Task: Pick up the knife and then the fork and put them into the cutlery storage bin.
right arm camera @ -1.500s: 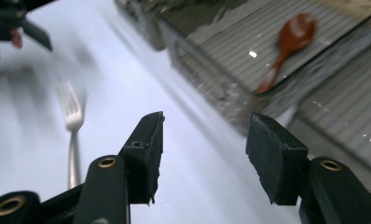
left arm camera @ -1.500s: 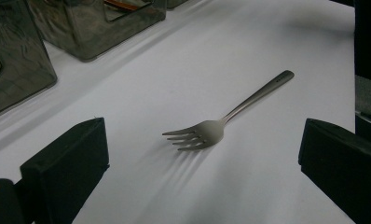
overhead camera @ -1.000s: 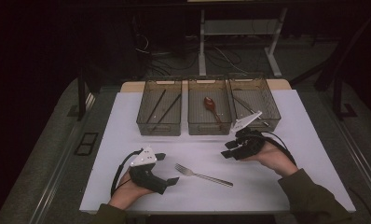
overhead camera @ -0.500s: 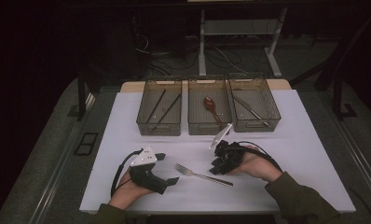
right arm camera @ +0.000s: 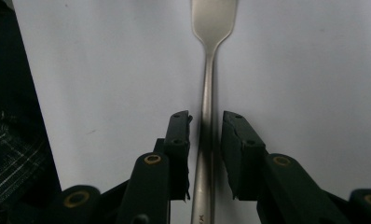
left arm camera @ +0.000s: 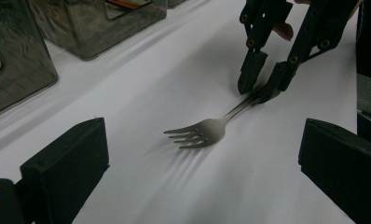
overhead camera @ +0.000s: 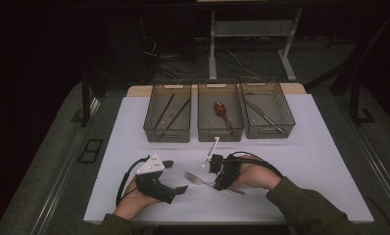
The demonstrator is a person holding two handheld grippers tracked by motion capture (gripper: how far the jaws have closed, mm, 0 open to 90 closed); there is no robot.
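Dim room, lit white table [overhead camera: 301, 161]; soft shadows, slight close-up blur.

**A dark room around a lit white surface**

The white surface [overhead camera: 320, 161] is bright, and the room behind it is almost black. A grey floor [overhead camera: 51, 161] lies on both sides. Behind the surface stands a pale metal frame [overhead camera: 212, 49], with loose cables [overhead camera: 183, 56] on the floor near its foot.
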